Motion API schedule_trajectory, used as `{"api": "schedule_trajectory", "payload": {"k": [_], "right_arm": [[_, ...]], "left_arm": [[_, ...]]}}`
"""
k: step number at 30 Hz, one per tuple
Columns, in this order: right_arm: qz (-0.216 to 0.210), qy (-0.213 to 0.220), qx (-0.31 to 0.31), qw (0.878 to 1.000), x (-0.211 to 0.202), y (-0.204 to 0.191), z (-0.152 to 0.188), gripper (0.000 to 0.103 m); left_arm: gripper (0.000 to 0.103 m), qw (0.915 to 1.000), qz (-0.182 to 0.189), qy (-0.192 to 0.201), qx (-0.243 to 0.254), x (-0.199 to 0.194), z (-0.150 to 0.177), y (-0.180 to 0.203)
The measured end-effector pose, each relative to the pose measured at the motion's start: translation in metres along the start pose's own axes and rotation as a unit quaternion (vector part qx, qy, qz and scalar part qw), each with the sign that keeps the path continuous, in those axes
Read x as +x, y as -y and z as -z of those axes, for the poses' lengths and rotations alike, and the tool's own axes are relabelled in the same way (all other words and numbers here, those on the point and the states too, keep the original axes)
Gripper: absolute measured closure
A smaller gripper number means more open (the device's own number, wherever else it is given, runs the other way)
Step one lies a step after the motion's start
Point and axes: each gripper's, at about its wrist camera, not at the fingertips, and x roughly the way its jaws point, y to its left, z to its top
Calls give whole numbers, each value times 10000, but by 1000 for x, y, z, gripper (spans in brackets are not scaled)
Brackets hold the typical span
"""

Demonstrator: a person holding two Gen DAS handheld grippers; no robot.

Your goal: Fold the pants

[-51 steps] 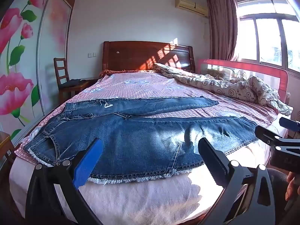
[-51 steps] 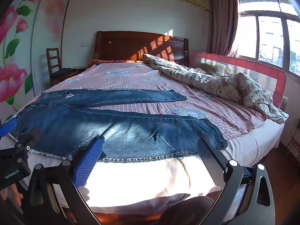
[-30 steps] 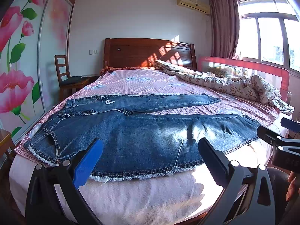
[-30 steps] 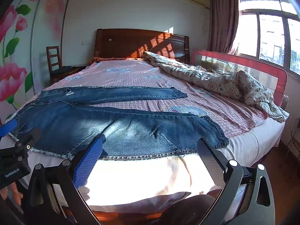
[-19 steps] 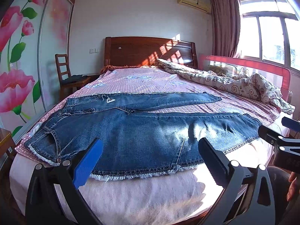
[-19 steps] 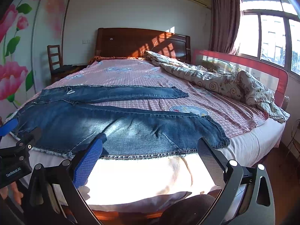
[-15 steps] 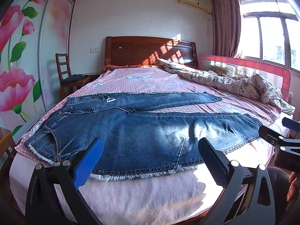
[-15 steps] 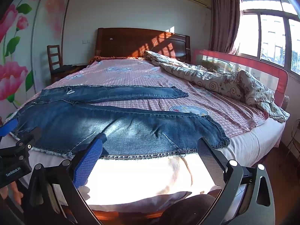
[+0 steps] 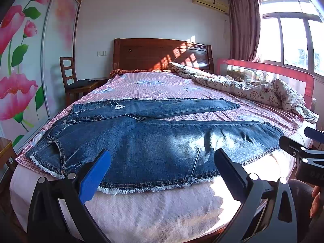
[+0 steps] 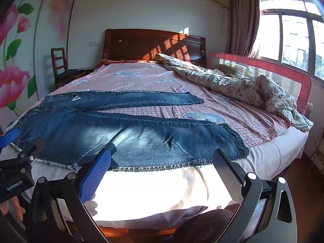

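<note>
Two grippers hang over the foot of a bed [image 9: 154, 85] on which a pair of jeans [image 9: 154, 141] lies spread flat, unfolded, waist toward the flowered wardrobe [image 9: 18, 77] and hems toward the window [image 9: 291, 40]. The near leg runs along the mattress edge, its frayed side seam just over the white sheet [image 10: 154, 190]; the far leg angles away, leaving a wedge of pink bedspread between the two. The left gripper [image 9: 160, 168] has its jaws spread wide and empty above the thigh of the near leg. The right gripper [image 10: 160, 168] is likewise spread and holds nothing, poised nearer the hem end.

The denim looks thick and heavy, limp rather than stiff, and likely to drag on the bedspread rather than slide. Seams, waistband and hems look like the firmest places to pinch, since a bite on the flat middle of a panel would probably only bunch the cloth. A sensible first fold would seem to be leg onto leg: the left gripper taking the waistband's near corner, the right taking the near hem [image 10: 237, 147], both lifting together so the weight does not twist the leg.

A rumpled quilt [image 10: 243, 87] lies well apart along the red rail [image 10: 283, 68], clear of the jeans.
</note>
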Motion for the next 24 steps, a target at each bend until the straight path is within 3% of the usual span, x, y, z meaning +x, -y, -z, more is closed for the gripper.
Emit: {"api": "schedule_trajectory", "payload": {"k": [24], "right_arm": [[-100,-151,-12,9998,7,-3,2,3]], "left_arm": [[2,9999,54,-73,-129,3,0,0]]}}
